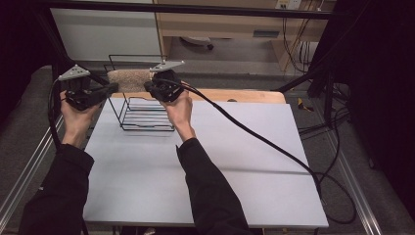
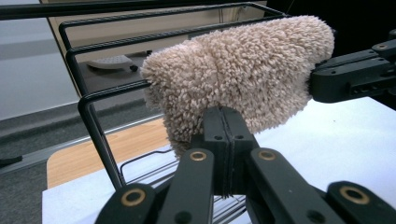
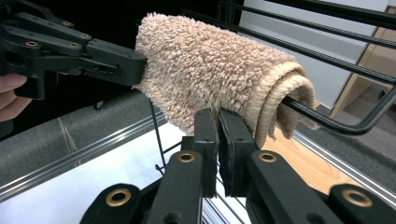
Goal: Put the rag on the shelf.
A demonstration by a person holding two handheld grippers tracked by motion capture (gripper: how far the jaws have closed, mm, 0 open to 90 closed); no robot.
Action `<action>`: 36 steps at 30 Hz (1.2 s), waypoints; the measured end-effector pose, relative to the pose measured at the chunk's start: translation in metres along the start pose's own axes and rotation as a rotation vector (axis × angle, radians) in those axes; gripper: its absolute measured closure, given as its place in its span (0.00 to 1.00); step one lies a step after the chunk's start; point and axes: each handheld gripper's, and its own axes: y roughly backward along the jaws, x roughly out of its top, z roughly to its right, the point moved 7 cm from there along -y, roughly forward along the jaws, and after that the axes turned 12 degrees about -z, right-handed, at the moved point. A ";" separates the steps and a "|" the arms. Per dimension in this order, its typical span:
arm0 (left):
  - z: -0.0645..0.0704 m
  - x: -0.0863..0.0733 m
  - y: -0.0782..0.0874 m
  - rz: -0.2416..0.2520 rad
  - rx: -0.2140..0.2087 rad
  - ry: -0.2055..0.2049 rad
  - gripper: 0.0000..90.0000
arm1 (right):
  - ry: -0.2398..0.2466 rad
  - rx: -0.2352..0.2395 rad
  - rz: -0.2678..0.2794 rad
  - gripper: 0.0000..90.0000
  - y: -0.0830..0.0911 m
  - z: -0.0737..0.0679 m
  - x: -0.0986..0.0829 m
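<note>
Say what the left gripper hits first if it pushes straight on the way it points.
The beige towel draped over the black wire rack: its lower edge already sits at the left gripper jaws. The other gripper lies off to the side.

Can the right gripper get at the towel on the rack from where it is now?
Yes, it looks so: the right gripper is already at the beige towel's lower edge, jaws seemingly pinching it. Nothing lies between; the wire rack bar runs through the fold.

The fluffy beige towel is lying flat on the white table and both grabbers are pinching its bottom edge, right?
Not quite. The towel isn't flat on the white table; it hangs folded over the top bar of the black wire rack, as the left gripper view shows. The rest holds: the left gripper and the right gripper each pinch its bottom edge.
</note>
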 end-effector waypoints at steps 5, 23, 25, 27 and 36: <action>0.002 -0.001 0.006 0.010 -0.012 0.003 0.98 | 0.019 0.009 0.015 0.90 0.006 -0.004 0.002; 0.016 -0.045 0.030 -0.048 -0.023 0.012 0.52 | 0.000 0.048 0.054 0.53 0.058 -0.006 -0.019; 0.018 -0.053 0.029 -0.053 -0.023 0.010 0.46 | -0.010 0.050 0.045 0.48 0.064 -0.003 -0.027; 0.020 -0.062 0.028 -0.065 -0.023 0.008 0.40 | -0.008 0.040 0.035 0.41 0.071 0.000 -0.035; 0.033 -0.100 0.010 -0.119 -0.048 -0.001 0.23 | -0.064 0.023 0.007 0.17 0.095 0.022 -0.080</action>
